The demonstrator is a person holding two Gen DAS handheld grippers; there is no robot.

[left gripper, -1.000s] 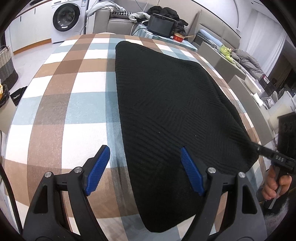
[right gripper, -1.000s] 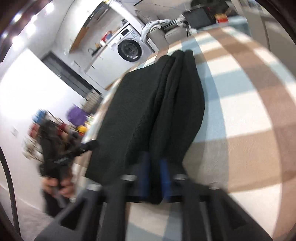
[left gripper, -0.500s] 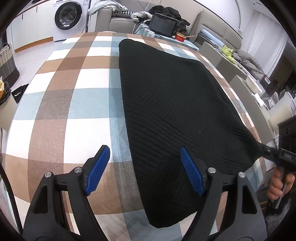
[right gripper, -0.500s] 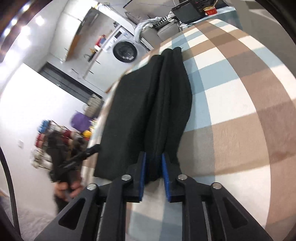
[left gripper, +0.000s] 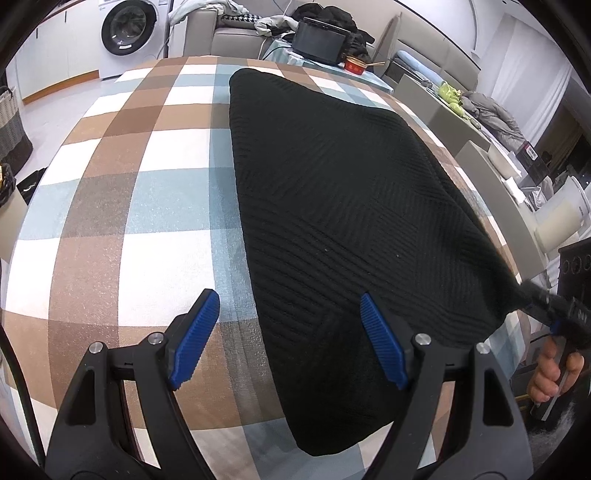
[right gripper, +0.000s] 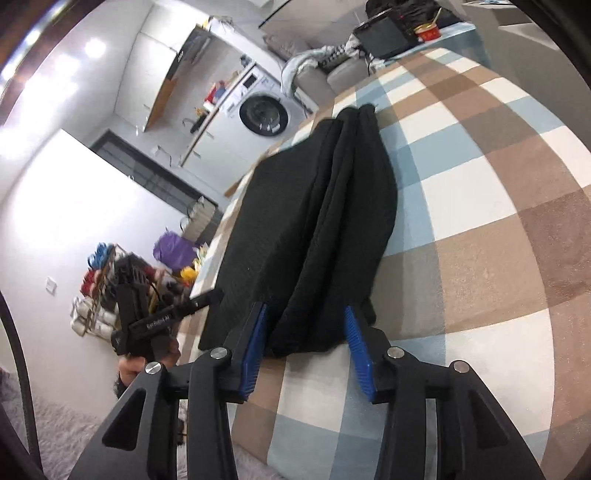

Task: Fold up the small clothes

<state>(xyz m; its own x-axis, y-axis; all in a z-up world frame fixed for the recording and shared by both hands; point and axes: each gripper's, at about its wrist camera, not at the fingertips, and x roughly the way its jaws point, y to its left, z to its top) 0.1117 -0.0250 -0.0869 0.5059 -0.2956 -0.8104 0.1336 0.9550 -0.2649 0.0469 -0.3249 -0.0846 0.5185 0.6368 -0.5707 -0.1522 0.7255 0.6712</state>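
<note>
A black ribbed knit garment [left gripper: 332, 184] lies folded lengthwise on the checked tablecloth [left gripper: 129, 184]. My left gripper [left gripper: 288, 306] hovers open over its near left edge, nothing between the blue pads. In the right wrist view the garment [right gripper: 295, 221] shows stacked folds, and its near corner lies between the opening jaws of my right gripper [right gripper: 305, 310]; the pads stand clear of the cloth. Each gripper appears in the other's view: the right gripper [left gripper: 554, 310] at the garment's far right corner, the left gripper [right gripper: 166, 317] held in a hand at the left.
A washing machine [left gripper: 129, 29] stands beyond the table's far left. A sofa with clothes, a black case [left gripper: 317, 37] and a red bowl [left gripper: 354, 66] sit behind the table. A woven basket [left gripper: 11, 125] is on the floor at the left, chairs along the right.
My right gripper's jaws have parted from shut on the garment's corner, and the cloth now rests on the table between them. The left gripper has kept still.
</note>
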